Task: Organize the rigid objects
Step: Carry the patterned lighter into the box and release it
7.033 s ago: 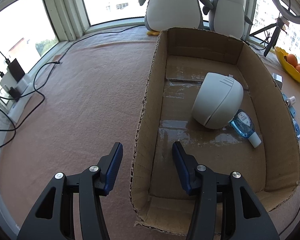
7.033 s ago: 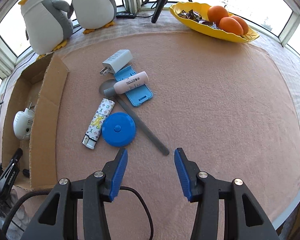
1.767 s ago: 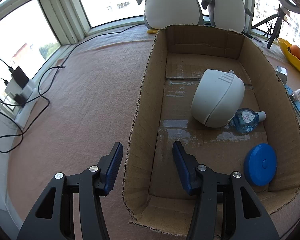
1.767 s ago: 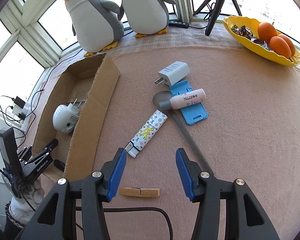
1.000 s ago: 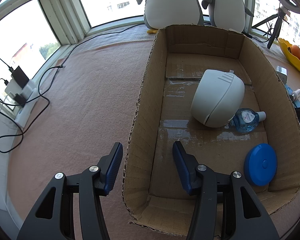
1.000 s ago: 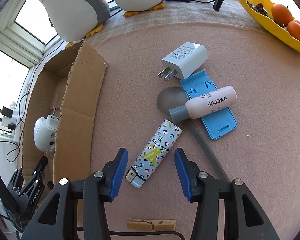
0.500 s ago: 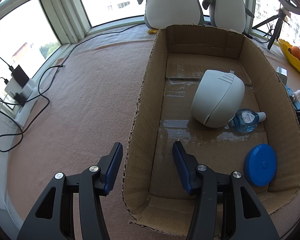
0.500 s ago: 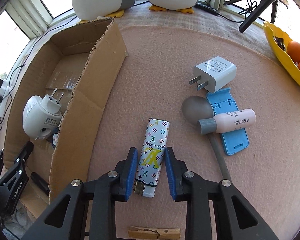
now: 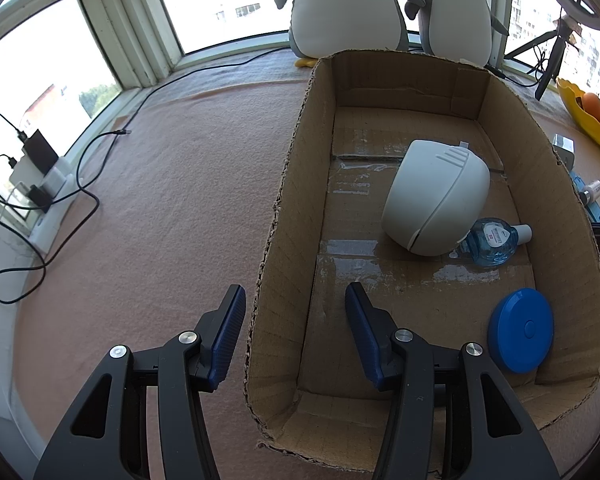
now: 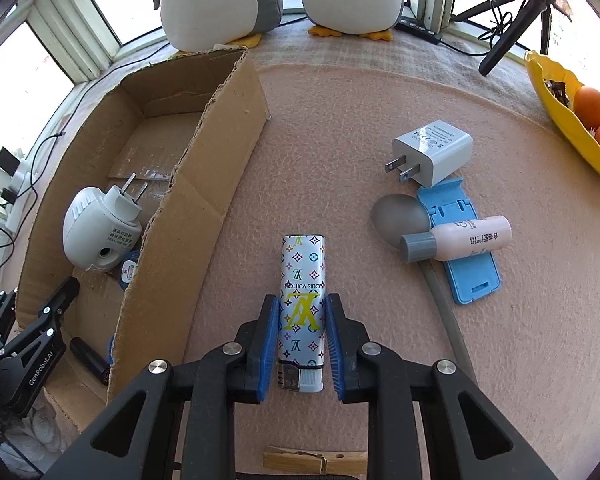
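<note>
Right gripper (image 10: 302, 344) is closing on the lighter (image 10: 302, 300), its pads against the lighter's long sides near the valve end. The lighter lies flat on the felt, long axis running straight ahead in line with the fingers, just right of the box (image 10: 204, 184) wall. The right hand is the nearer one. Left gripper (image 9: 296, 334) straddles the box's left wall, holding nothing, jaws at their narrowest setting. Judgement: transfer goes leftward over the wall

surface: pink felt mat (image 10: 340, 128) | on it: cardboard box (image 10: 204, 184), lighter (image 10: 302, 304), charger (image 10: 434, 152), clothespin (image 10: 314, 461)
</note>
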